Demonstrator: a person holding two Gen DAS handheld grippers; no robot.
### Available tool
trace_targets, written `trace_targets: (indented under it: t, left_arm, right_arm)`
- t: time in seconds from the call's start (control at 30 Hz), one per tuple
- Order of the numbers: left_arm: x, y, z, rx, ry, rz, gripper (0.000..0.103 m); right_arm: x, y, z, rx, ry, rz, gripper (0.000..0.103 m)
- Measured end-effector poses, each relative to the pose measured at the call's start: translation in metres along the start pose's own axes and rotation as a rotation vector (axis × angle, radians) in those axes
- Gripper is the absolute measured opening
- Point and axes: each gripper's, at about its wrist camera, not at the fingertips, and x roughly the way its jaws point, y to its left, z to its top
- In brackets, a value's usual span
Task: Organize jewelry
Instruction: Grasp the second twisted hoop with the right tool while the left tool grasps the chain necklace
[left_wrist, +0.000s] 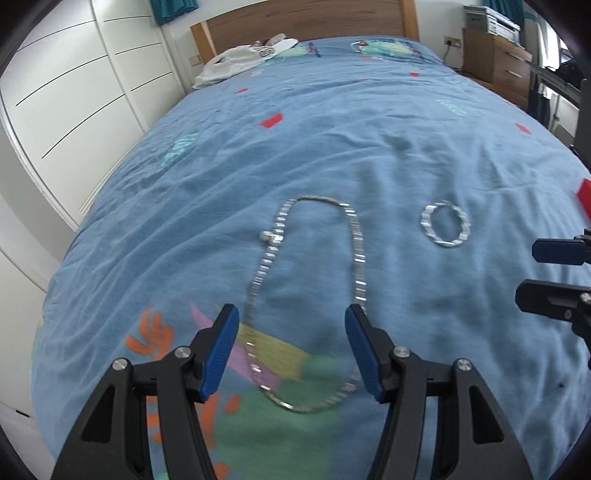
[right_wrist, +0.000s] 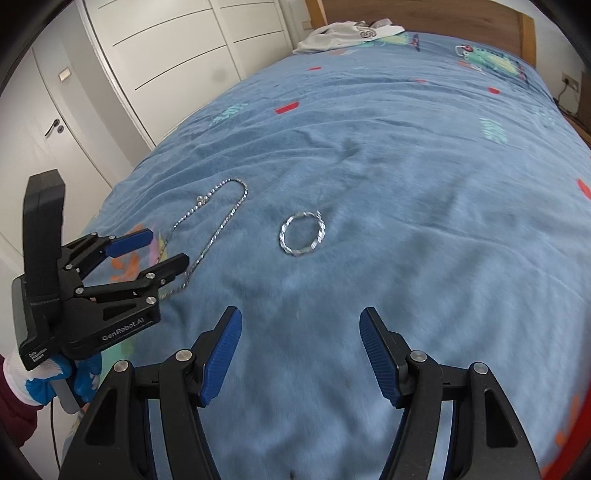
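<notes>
Both your grippers are empty with jaws spread apart, so nothing's grabbed yet. The necklace (left_wrist: 306, 295) is lying in a long loop on the blue bedspread (left_wrist: 406, 147), right ahead of your left gripper (left_wrist: 291, 328), and the bracelet (right_wrist: 302, 234) sits just beyond your right gripper (right_wrist: 301, 332). Both look light, floppy and slinky, so I'd pinch one strand of chain flat against the soft cover, not the clasp beads.

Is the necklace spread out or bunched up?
Spread out: necklace lies as one long open loop, flat on the bedspread.
</notes>
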Motion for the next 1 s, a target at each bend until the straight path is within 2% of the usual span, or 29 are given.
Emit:
trace_targets:
  t: [0.13,0.23,0.37,0.53,0.67,0.77,0.9,1.0]
  left_arm:
    - [0.012,0.022,0.005,-0.027,0.007,0.024,0.058]
    - [0.017,0.039,0.008,-0.078,0.009,-0.007,0.058]
    - [0.019,0.056,0.013,-0.165,0.001,-0.097,0.058]
    - [0.031,0.067,0.012,-0.244,0.034,-0.202,0.058]
    - [0.031,0.067,0.009,-0.318,0.047,-0.356,0.058]
    - [0.029,0.055,0.011,-0.303,0.051,-0.422,0.058]
    - [0.027,0.029,0.01,-0.227,0.061,-0.438,0.058]
    - [0.031,0.016,0.008,-0.188,0.075,-0.429,0.058]
  right_arm:
    - [0.022,0.004,0.013,0.0,0.001,0.009,0.065]
    - [0.036,0.007,0.022,-0.002,-0.001,0.009,0.065]
    - [0.052,0.013,0.029,-0.018,0.007,0.015,0.065]
    - [0.063,0.015,0.035,-0.024,0.01,0.024,0.066]
    - [0.068,0.014,0.037,-0.026,0.012,0.037,0.067]
    - [0.069,0.014,0.038,-0.034,0.013,0.042,0.068]
    - [0.071,0.018,0.038,-0.064,0.01,0.022,0.068]
    - [0.075,0.023,0.039,-0.106,0.006,-0.016,0.057]
